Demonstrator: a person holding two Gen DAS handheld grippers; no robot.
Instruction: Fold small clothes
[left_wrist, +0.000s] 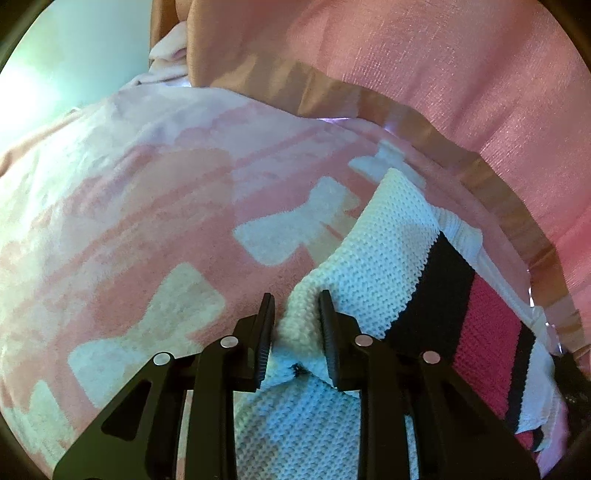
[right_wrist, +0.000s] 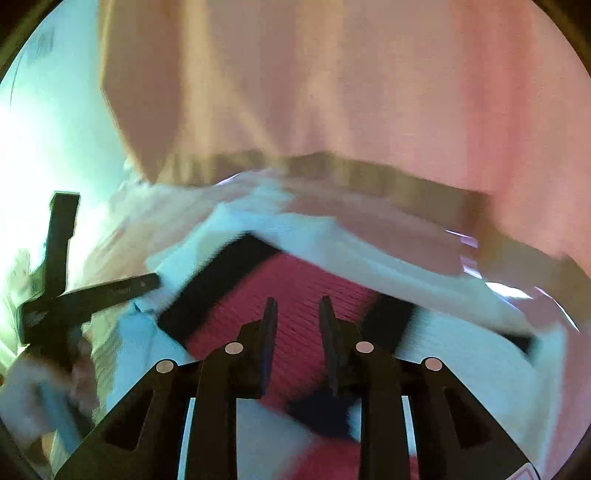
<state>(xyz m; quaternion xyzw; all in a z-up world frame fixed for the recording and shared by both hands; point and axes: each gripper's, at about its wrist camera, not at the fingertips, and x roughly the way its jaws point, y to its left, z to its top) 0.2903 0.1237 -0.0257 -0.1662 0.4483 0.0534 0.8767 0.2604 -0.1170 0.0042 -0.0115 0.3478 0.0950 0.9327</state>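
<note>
Left wrist view: left gripper (left_wrist: 297, 314) pinching bunched white corner of knit top (left_wrist: 391, 258), which lies on pink blanket (left_wrist: 155, 206), right side. Right wrist view, blurred: right gripper (right_wrist: 298, 317) narrow over red panel; can't tell if gripping. Curtain (left_wrist: 443, 66) far.

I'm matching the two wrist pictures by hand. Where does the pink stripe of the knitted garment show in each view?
Left wrist view: the pink stripe sits at lower right, right of the left gripper, flanked by black bands.
Right wrist view: the pink stripe lies at centre, blurred, right behind the right gripper.
Shared landmark: the brown-edged pink curtain hangs along the top of both.
</note>
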